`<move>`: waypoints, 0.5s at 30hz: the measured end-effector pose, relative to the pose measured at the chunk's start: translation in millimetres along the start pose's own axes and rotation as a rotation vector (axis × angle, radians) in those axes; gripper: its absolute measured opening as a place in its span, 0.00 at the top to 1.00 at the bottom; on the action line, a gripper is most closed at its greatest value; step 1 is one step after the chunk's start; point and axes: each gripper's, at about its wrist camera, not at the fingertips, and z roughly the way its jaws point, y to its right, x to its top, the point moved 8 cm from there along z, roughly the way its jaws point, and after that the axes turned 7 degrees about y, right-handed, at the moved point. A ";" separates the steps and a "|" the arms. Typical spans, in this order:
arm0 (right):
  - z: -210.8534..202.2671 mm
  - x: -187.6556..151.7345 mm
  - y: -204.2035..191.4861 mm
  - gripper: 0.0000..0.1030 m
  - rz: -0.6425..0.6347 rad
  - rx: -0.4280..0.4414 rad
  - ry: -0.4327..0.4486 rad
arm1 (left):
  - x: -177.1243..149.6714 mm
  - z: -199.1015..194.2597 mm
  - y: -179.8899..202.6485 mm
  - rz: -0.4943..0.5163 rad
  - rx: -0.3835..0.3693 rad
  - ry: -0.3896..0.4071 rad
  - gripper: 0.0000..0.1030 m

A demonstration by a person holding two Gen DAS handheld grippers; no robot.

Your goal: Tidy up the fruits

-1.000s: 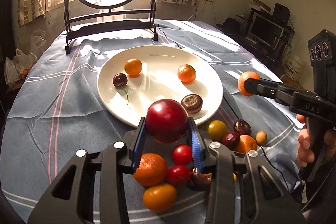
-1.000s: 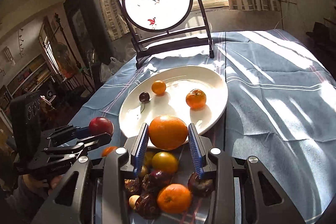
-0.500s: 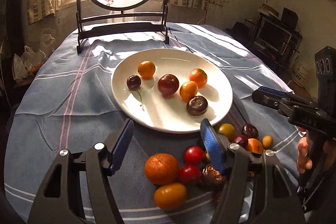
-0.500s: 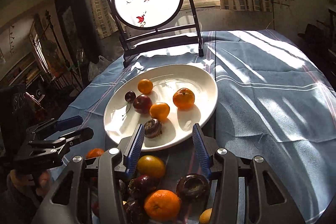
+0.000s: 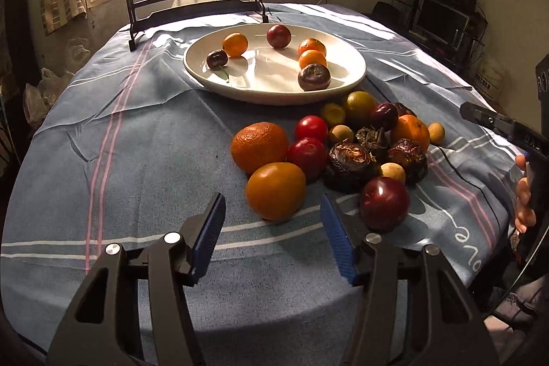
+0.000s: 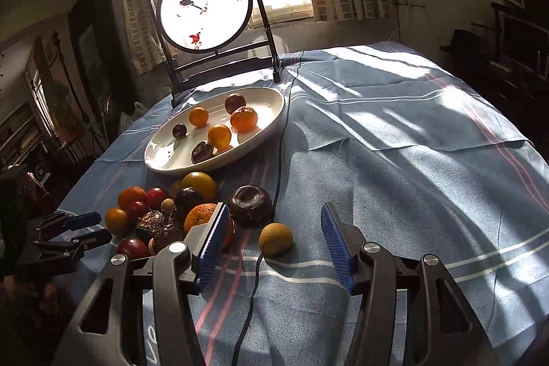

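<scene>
Both fruits carried a second ago now lie on the white plate (image 5: 353, 76), six there. Left tongs (image 5: 272, 237) and right tongs (image 6: 272, 239) pulled back, wide, empty. Pile (image 5: 343, 150) remains on counter (image 5: 137, 160); next pick pending.

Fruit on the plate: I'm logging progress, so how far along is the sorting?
Done: six fruits sit on the white plate. In hand: nothing; the left gripper and right gripper are open and empty. Left: the pile on the tablecloth, including the big orange and red plum.
</scene>
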 end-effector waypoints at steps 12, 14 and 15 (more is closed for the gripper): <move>22.8 -21.3 -12.9 0.53 -0.145 -0.023 -0.137 | -5.0 -5.5 0.5 -0.054 -0.036 0.038 0.65; 27.8 -22.4 -16.9 0.53 -0.171 -0.042 -0.141 | -4.3 -13.6 3.2 -0.042 -0.036 0.052 0.65; 30.5 -21.8 -17.8 0.53 -0.180 -0.047 -0.145 | -4.1 -16.5 4.3 -0.038 -0.039 0.055 0.65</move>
